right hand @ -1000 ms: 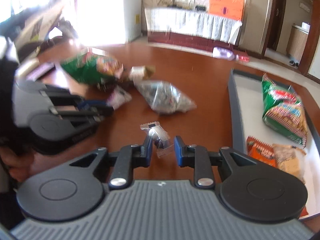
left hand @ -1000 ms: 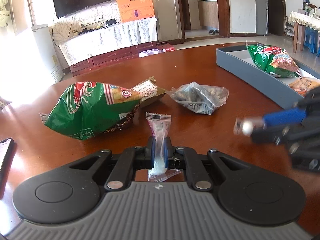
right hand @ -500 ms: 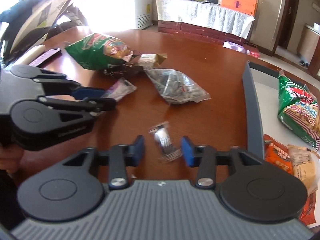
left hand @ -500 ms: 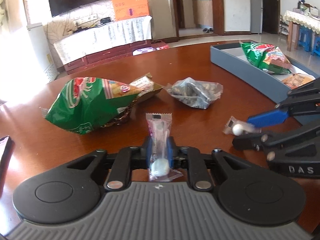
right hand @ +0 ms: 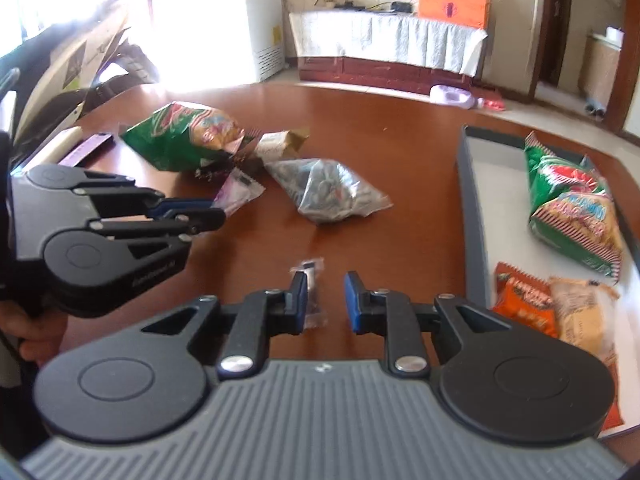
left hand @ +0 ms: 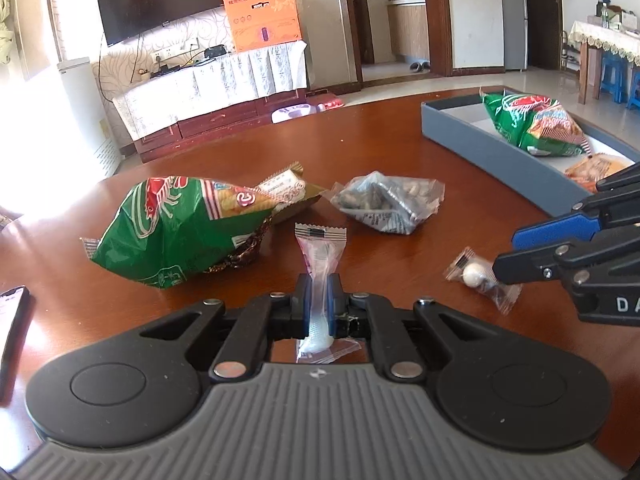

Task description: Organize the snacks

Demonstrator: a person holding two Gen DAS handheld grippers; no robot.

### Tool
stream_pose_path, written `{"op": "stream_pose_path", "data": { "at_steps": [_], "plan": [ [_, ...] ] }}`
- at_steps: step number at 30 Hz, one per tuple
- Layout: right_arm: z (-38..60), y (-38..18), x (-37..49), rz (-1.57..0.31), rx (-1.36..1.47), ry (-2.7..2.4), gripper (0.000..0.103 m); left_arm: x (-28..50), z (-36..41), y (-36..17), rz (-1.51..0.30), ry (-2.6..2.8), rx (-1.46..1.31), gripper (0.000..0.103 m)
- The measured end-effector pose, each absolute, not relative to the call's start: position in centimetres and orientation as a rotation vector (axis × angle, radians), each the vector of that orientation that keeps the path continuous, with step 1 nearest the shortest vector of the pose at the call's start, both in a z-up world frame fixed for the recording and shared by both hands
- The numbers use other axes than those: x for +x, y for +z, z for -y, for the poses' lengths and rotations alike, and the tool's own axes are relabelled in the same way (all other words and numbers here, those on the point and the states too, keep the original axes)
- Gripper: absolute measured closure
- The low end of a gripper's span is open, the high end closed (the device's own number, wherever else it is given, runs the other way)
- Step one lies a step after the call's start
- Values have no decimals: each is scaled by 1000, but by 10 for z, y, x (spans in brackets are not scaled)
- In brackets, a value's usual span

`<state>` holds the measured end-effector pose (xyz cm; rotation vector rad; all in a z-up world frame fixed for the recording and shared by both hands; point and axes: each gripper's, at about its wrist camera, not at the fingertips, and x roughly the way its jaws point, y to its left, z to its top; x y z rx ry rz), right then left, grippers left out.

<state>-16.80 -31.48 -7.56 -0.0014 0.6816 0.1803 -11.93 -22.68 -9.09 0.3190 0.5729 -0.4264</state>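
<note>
— Where is the long candy point(left hand: 320, 256) found?
— It is clamped upright in the left gripper point(left hand: 319, 300), just above the table point(left hand: 400, 152), exactly as a second ago.
— And the small candy point(right hand: 314, 308)?
— It is seen between the narrowly parted jaws of the right gripper point(right hand: 326, 286). One pad is touched and the other is left clear. Half a second ago it was seen midway between them. The tray point(left hand: 480, 140) is passed over, well apart.

At the left edge of the left wrist view, a dark flat phone point(left hand: 12, 332) is cut off. In the right wrist view, the small clear-wrapped candy point(right hand: 311, 292) is blurred, contents unreadable.
</note>
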Motion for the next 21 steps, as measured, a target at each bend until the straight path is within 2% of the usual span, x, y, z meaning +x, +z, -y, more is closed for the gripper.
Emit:
{"op": "stream_pose_path", "data": {
  "at_steps": [9, 18, 21],
  "plan": [
    [308, -84, -154, -779, -71, 188, 73, -116, 227, -93, -598, -450, 308, 93],
    [275, -71, -130, -912, -266, 200, 70, -109, 220, -89, -621, -457, 268, 93],
    [273, -72, -128, -920, -265, 177, 65, -109, 217, -88, -624, -461, 259, 93]
  ]
}}
